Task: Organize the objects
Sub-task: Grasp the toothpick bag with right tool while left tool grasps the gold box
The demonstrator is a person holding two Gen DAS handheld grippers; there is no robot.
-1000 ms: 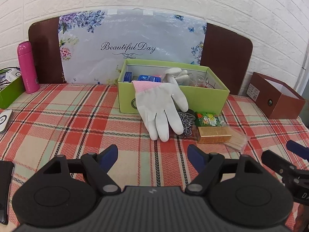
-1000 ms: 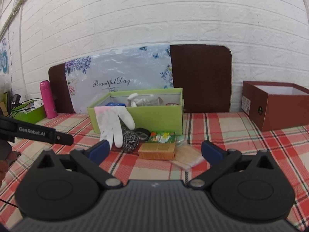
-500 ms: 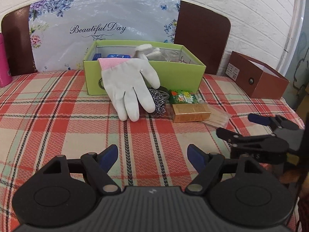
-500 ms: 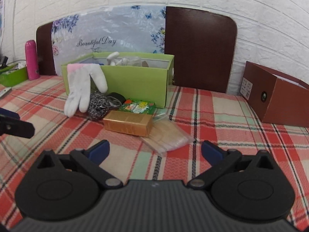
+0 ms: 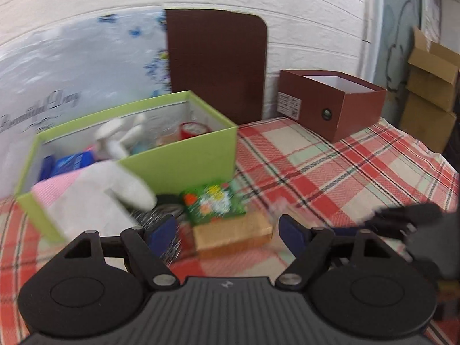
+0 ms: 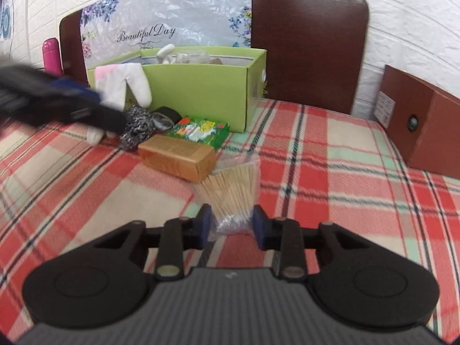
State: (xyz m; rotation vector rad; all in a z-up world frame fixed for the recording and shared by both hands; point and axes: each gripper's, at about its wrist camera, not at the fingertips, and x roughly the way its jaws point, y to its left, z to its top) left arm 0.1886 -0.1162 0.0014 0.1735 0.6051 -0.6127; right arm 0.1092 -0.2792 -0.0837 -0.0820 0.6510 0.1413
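Right gripper (image 6: 231,221) fingers now narrowed around toothpick bag (image 6: 230,192); left gripper (image 5: 224,230) still wide, empty.

tablecloth (image 6: 330,178) is a red, cream and mint plaid with thin dark lines. lime green box (image 6: 201,86) mid frame, white glove (image 6: 126,83) with a pink cuff draped over it. grey steel scrubber (image 6: 135,128), tan carton (image 6: 178,158), green pack (image 6: 201,130) with bright print, pale wooden sticks in a clear bag (image 6: 230,192). brown box (image 6: 422,132) at right, hot pink bottle (image 6: 51,53) upper left, floral bag (image 6: 161,23) behind.
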